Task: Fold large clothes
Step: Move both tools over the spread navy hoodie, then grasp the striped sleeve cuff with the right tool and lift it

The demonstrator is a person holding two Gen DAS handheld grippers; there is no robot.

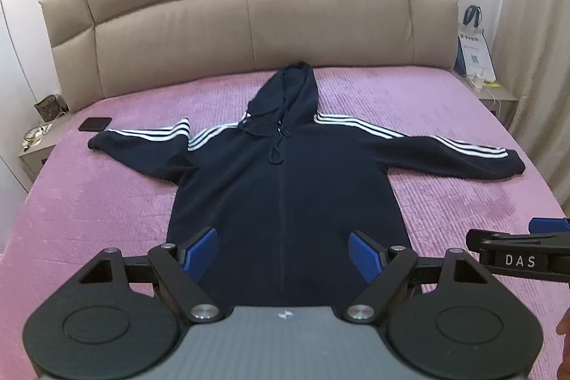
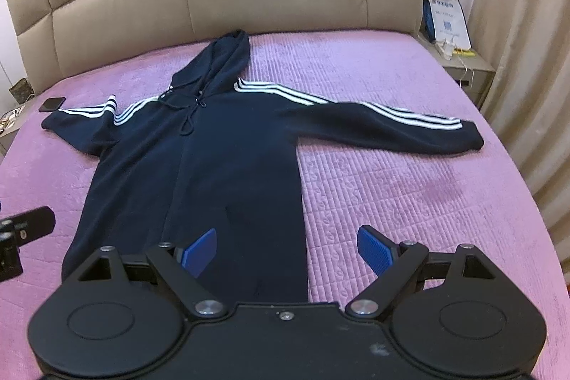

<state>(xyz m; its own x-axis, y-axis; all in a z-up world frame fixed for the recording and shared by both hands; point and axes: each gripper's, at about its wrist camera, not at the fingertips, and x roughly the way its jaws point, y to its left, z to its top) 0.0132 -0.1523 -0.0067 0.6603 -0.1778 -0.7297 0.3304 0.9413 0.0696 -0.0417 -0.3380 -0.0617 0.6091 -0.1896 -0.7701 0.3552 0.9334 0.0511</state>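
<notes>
A dark navy zip hoodie (image 1: 285,187) with white sleeve stripes lies flat and face up on the pink bedspread (image 1: 107,201), sleeves spread out, hood toward the headboard. It also shows in the right wrist view (image 2: 213,159). My left gripper (image 1: 283,253) is open and empty above the hoodie's hem. My right gripper (image 2: 286,250) is open and empty above the hem's right corner, over the hoodie's right edge. The right gripper's side shows at the left wrist view's right edge (image 1: 516,255).
A padded beige headboard (image 1: 249,16) stands at the far end. A black phone (image 1: 94,124) lies on the bed by the left sleeve cuff. Nightstands (image 1: 35,152) flank the bed; the right one (image 2: 470,66) holds a white bag (image 2: 445,16). Curtains (image 2: 527,41) hang at right.
</notes>
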